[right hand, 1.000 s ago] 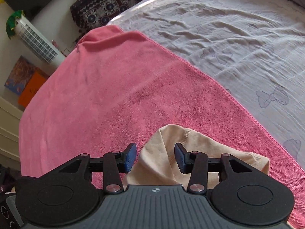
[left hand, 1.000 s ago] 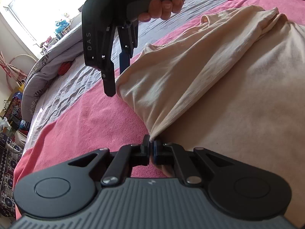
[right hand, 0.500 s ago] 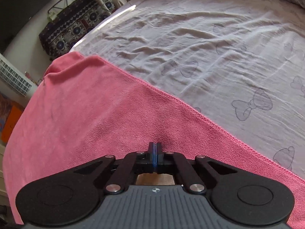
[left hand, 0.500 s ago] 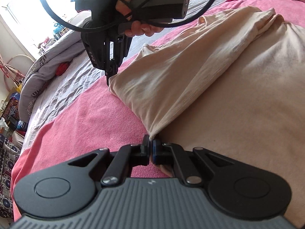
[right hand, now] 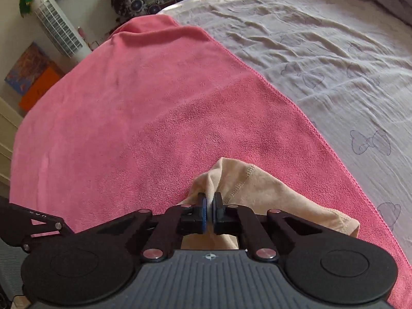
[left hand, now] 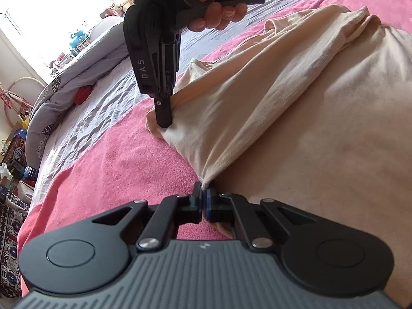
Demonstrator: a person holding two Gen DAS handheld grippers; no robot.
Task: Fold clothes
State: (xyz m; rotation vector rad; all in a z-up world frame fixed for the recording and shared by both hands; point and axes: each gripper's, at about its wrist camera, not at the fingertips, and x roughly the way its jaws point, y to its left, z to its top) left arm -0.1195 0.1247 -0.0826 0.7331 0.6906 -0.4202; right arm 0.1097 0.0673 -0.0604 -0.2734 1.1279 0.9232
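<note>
The left gripper (left hand: 204, 193) has its jaws pressed together on a corner of the cream cotton garment (left hand: 296, 108). The right gripper (right hand: 211, 200) pinches another bunched edge of it — jaws closed on the cloth. The garment lies on a pink terry towel (right hand: 144, 118) spread over a pale grey bedsheet (right hand: 334, 59).

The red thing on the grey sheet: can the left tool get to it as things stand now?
Probably not. The left tool is shut on the beige garment, and the red thing lies far across the pink towel.
</note>
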